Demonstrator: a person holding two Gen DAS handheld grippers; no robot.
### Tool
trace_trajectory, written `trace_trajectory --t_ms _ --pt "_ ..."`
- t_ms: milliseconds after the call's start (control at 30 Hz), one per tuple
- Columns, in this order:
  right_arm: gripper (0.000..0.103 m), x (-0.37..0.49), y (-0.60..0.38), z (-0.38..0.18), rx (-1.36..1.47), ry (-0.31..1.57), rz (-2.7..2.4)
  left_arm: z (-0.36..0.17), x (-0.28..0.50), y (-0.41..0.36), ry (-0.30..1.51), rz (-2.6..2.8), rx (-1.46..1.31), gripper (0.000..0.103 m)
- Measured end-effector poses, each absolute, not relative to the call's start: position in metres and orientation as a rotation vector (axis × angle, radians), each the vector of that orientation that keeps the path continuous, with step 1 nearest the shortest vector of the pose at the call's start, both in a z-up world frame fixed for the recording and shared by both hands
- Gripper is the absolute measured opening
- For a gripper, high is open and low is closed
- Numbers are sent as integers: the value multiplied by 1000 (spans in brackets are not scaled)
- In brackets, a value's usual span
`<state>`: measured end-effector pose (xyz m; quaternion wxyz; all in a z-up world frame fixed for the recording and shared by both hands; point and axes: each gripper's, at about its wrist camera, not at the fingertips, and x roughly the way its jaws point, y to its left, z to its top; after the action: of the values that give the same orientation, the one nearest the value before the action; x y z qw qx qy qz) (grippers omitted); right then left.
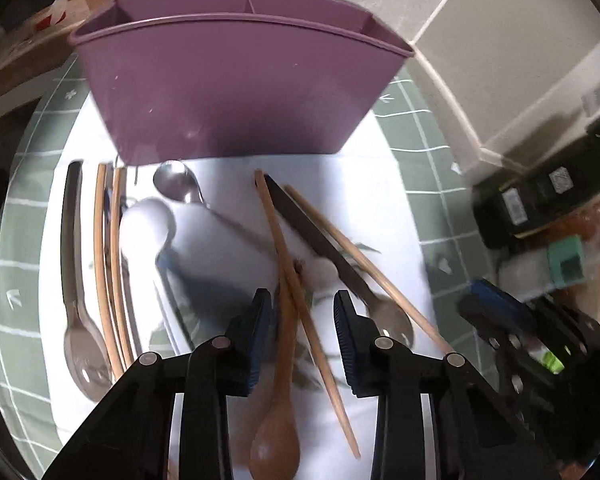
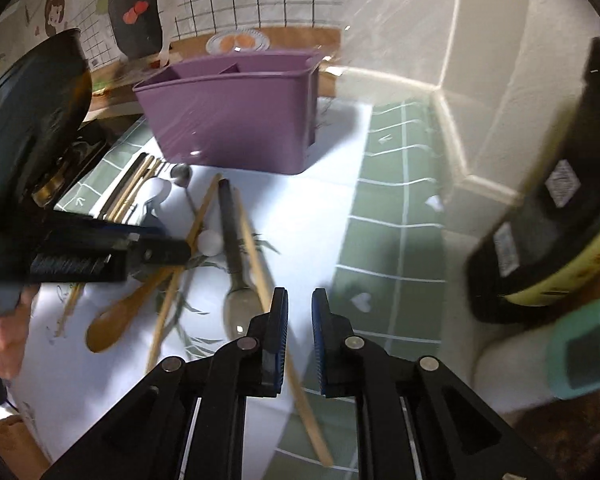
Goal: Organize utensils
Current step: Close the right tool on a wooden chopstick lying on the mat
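Utensils (image 1: 284, 320) lengthwise toward purple caddy (image 1: 236, 92)

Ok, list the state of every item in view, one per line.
Purple caddy: upright, nothing seen inside.
Wooden spoon: flat on the mat, handle between the left gripper's pads.
Left gripper: open, pads clear of the handle.
Right gripper: open a little, nothing between the pads.
Black-handled spoon: lying crossed over chopsticks.
Metal spoon: lying by the caddy's base.
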<state>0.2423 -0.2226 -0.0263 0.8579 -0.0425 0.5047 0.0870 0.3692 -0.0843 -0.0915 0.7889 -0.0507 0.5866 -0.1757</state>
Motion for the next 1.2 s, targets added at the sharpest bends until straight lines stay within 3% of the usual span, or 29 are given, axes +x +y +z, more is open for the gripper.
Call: trace_trajectory --t_ms 133,300,400,500,700,767,833,900,967,1133,1200 --pt "41 237 -223 -25 -127 1025 154 -96 383 -93 1306 -355 -78 31" --pt "55 238 -222 -24 -156 1002 119 -103 397 -99 1325 -349 -99 30" --pt "72 237 -222 -22 -184 979 95 -104 398 -101 1306 -353 -81 18" --pt "100 234 -223 -17 -175 946 109 -100 391 -96 1267 -358 -58 9" --pt "103 250 -217 -22 -102 965 224 -95 359 -77 1209 -366 -61 8" --pt "96 255 -209 -27 -138 971 244 -93 346 -69 1193 -365 -57 8" --pt "56 265 -202 -33 -176 1007 263 -90 334 -60 1172 -356 -42 8" --pt "40 276 -200 -39 -169 1046 288 -85 325 -44 1167 -351 -52 8" --pt "38 285 -199 -44 -143 1076 323 -82 320 -29 1168 -338 -97 8" --pt "13 304 -196 -59 -128 1145 351 -76 314 4 1174 -306 -193 9" --pt "13 308 -195 -63 -118 1163 358 -76 313 15 1182 -291 -229 10"
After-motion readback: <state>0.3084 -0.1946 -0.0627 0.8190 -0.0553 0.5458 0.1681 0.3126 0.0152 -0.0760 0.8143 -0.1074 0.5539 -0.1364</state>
